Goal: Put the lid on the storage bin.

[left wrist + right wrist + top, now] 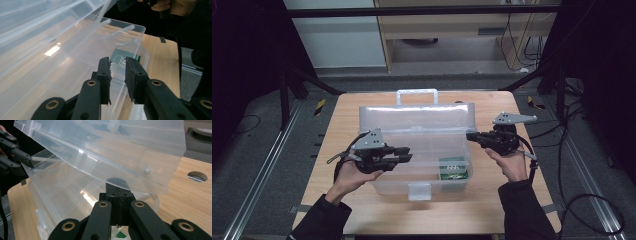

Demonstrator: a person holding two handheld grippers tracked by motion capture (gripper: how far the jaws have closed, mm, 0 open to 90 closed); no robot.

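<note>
Clear plastic box (419,165): mid-table on the wooden table (347,112), lid (417,117) propped up at 12 o'clock, handle on top; latch tab at 6 o'clock.

High view, left gripper (399,154): at 9 o'clock of the box, jaws reaching over the left wall, slightly apart; probably placed to steady or grasp that wall.

High view, right gripper (472,136): at 3 o'clock, tips against the lid's right end, likely holding the lid up.

High view, green item (453,168): inside the box at 4 o'clock; print too small to read.

Left gripper view, jaws: narrowly apart, astride the box's thin clear wall (117,82); pads not plainly pressing, contact hard to judge through the clear plastic.

Left gripper view, other hand (172,6): at 1 o'clock, cut off by the frame.

Right gripper view, jaws: together, shut with only a seam between the pads; lid edge (140,180) just above the tips, whether pinched or merely propped not clear.

Right gripper view, left gripper (15,153): at 10 o'clock, partly cropped.
</note>
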